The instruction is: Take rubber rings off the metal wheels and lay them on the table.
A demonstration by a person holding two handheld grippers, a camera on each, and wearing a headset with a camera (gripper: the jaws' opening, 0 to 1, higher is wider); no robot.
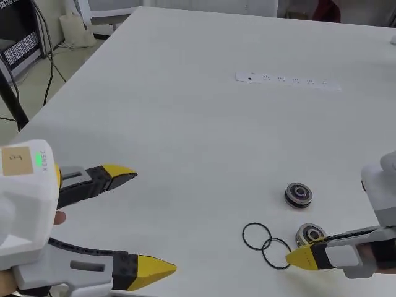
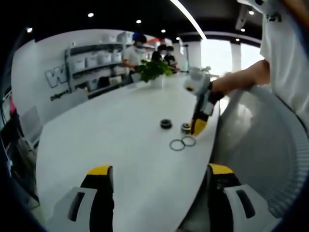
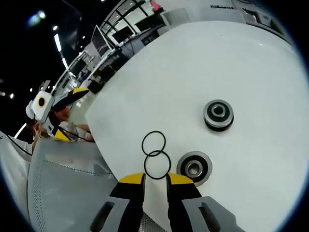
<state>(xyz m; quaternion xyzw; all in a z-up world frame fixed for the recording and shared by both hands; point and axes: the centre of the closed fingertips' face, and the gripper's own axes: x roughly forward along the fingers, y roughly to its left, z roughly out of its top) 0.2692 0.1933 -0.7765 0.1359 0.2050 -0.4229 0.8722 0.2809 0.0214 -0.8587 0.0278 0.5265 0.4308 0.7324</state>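
Note:
Two black rubber rings (image 1: 256,236) (image 1: 276,252) lie flat and overlapping on the white table (image 1: 185,124). In the right gripper view the nearer ring (image 3: 157,164) sits just ahead of my right gripper (image 3: 156,180). Its jaws stand a narrow gap apart with nothing between them. One bare metal wheel (image 1: 310,234) rests beside the right gripper (image 1: 303,257). A second wheel (image 1: 299,193), dark-rimmed, lies a little farther off. My left gripper (image 1: 141,219) hovers wide open and holding nothing at the table's near left, well away from the rings (image 2: 177,144).
A white power strip (image 1: 288,80) lies on the far side of the table. The table's left edge (image 1: 68,80) drops to a floor with cables. In the left gripper view a potted plant (image 2: 153,70) stands at the table's far end, with people behind it.

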